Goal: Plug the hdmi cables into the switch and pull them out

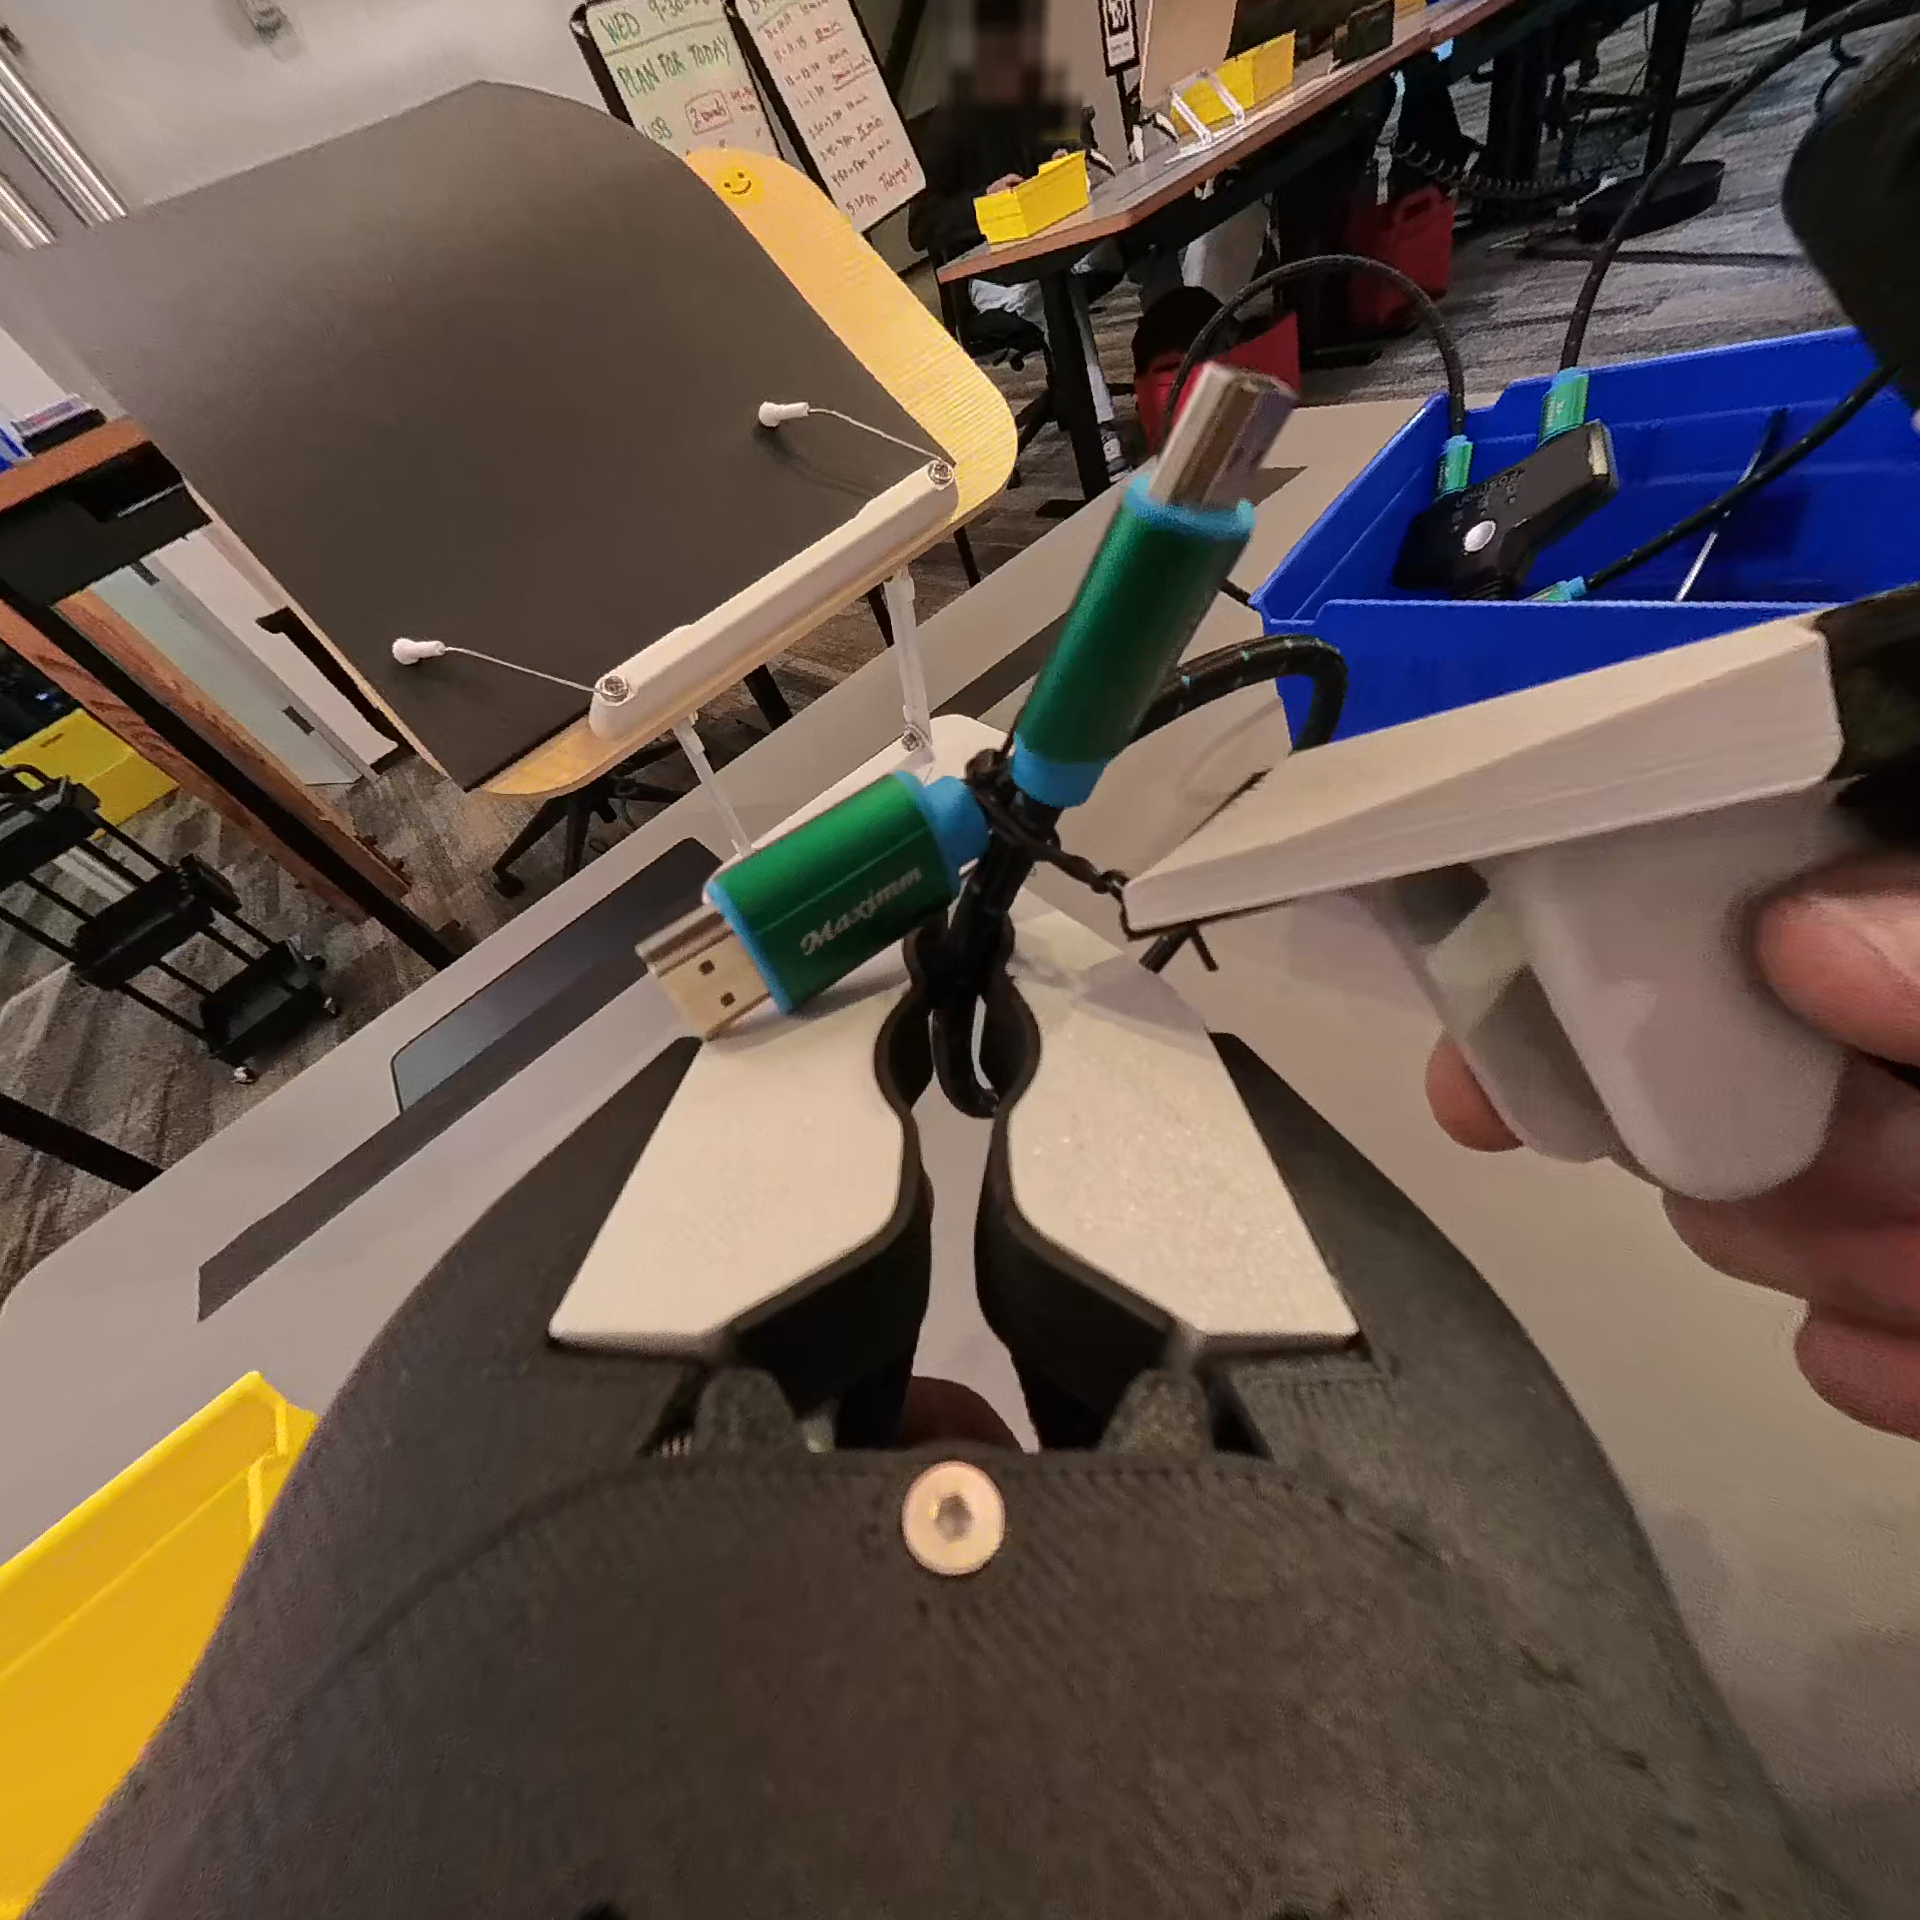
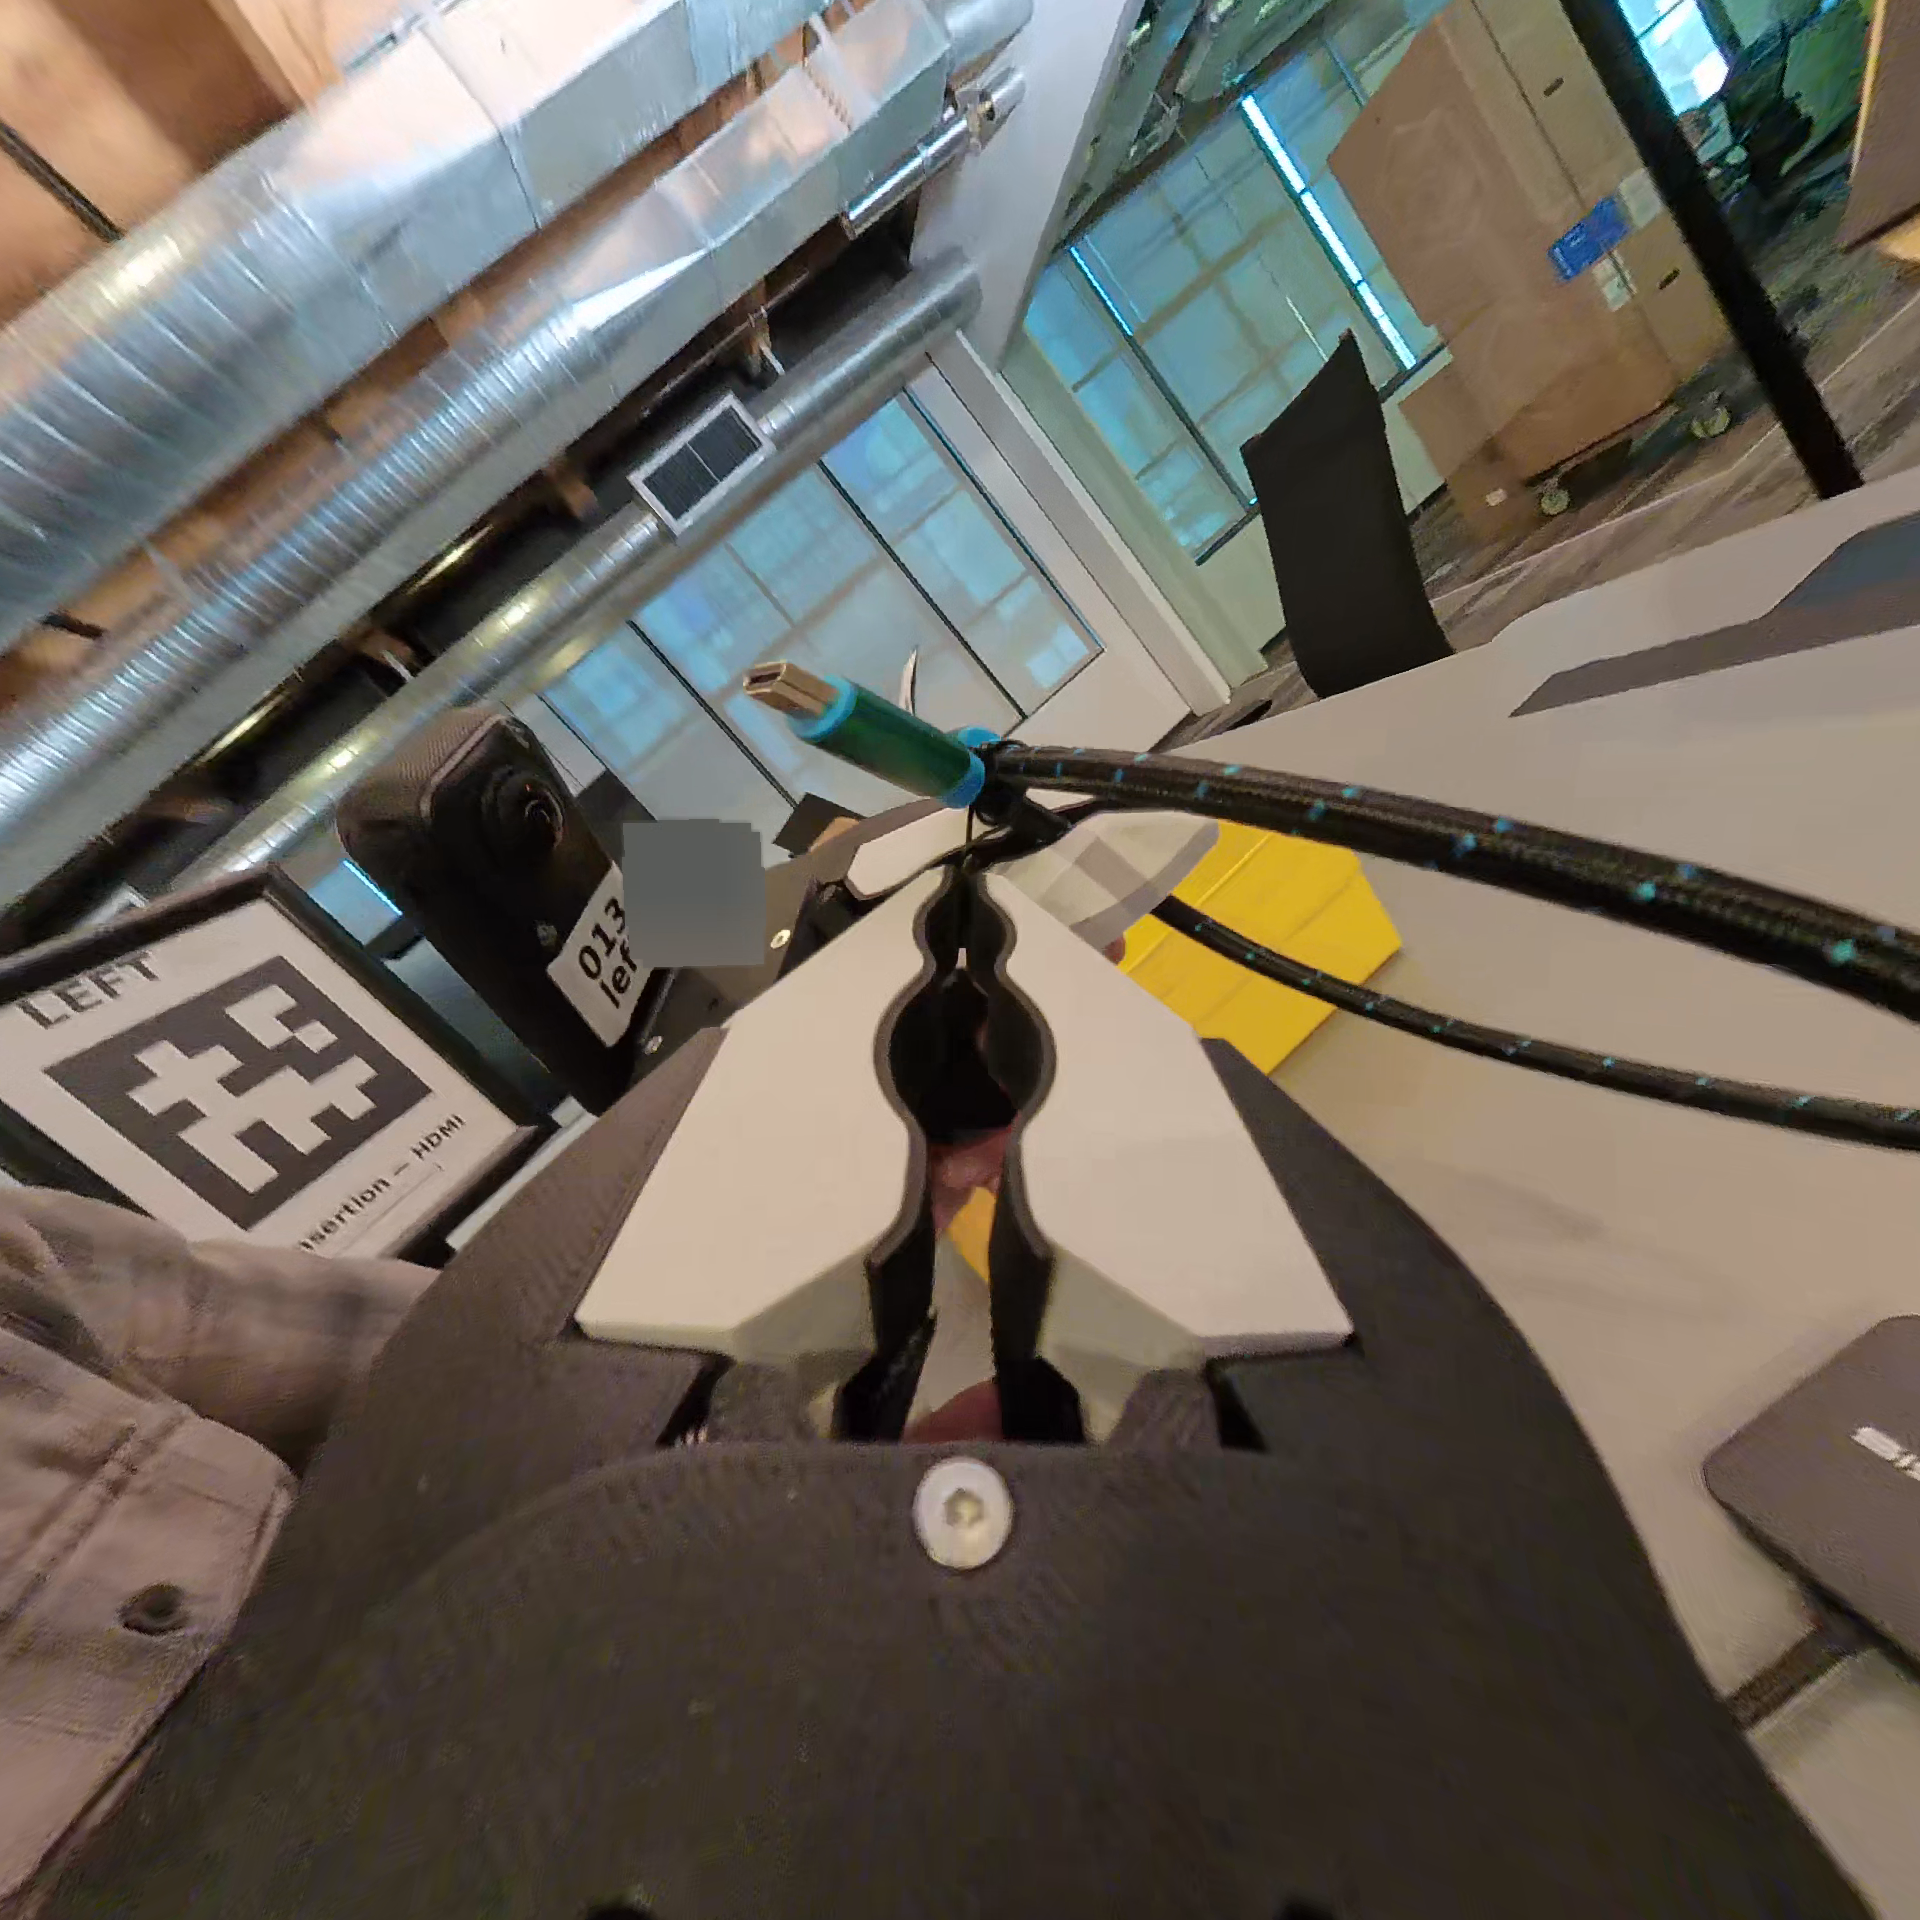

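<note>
Braided HDMI cable bundle (image 1: 971,956) is clamped in left tongs (image 1: 956,1049); right tongs (image 2: 961,935) pinch its tie, above table edge.

A grey table (image 1: 1455,1143) is seen, with a carpeted floor (image 1: 156,1039) beyond. Whiteboards (image 1: 675,94) are stood against a pale wall (image 1: 260,94), near a long desk (image 1: 1195,187). Silver ducts (image 2: 312,312) are hung under a wooden ceiling (image 2: 104,73), above tall windows (image 2: 883,582) lit by daylight.
</note>
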Action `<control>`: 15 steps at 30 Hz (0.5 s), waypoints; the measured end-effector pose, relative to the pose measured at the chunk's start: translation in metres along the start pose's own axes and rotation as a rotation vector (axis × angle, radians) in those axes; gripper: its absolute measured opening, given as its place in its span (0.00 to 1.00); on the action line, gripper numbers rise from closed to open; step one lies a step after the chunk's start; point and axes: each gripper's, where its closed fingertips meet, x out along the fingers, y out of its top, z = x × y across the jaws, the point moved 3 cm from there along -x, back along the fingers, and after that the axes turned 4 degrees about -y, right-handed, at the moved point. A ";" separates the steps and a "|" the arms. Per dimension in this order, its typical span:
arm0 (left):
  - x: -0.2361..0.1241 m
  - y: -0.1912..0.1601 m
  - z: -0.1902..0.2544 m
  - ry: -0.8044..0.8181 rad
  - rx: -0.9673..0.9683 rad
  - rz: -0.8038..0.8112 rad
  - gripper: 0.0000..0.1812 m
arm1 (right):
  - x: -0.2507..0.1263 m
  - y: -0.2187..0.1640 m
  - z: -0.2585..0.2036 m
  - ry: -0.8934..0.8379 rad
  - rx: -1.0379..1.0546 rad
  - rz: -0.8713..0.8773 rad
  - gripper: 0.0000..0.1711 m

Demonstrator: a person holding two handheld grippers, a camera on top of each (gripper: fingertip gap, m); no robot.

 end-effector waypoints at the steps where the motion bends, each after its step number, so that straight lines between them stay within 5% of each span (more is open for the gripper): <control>1: 0.000 0.000 -0.001 -0.004 -0.009 0.004 0.02 | 0.000 0.000 -0.001 0.006 0.013 0.006 0.00; 11: -0.002 0.010 0.001 -0.076 -0.147 0.111 0.02 | 0.000 0.003 -0.012 0.184 0.287 0.074 0.00; 15: -0.001 0.007 0.003 -0.086 -0.150 0.119 0.02 | -0.001 0.003 -0.009 0.144 0.202 0.070 0.00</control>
